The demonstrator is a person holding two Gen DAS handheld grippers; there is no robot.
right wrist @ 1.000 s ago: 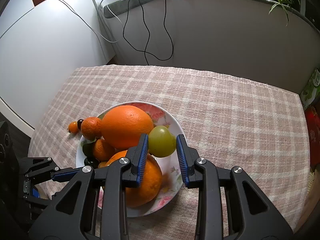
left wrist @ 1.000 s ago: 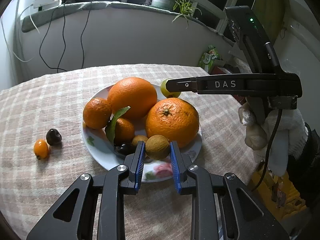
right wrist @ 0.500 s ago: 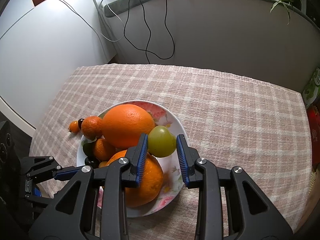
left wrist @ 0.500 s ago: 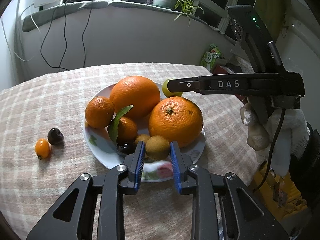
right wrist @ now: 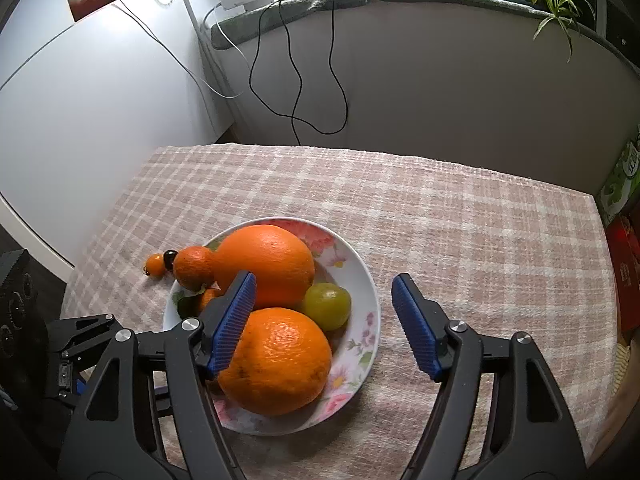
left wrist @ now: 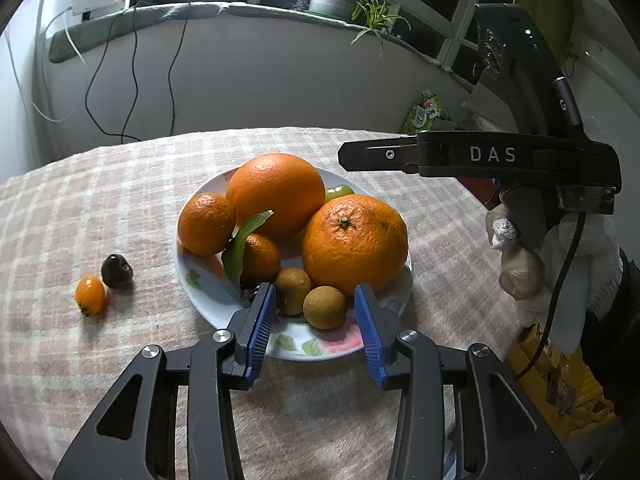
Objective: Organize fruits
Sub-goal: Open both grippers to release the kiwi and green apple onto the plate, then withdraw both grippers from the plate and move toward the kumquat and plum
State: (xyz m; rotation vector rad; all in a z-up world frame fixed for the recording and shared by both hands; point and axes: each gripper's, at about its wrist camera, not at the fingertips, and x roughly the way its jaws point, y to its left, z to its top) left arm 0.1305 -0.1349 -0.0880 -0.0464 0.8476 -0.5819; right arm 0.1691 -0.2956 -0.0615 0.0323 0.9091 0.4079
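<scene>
Both tools have released: left tool spreading around the brown fruit, right tool spreading near the grape. Small, light, bruisable; grip across their middles.

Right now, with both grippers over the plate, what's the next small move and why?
Probably draw the left gripper back off the plate: its jaws are opening and the small brown fruit lies free on the plate, while a kumquat and dark fruit wait on the cloth.

Dim, cool light; glare on the white wall far left; sharp focus; fisheye-bent, dark-vignetted edges.
</scene>
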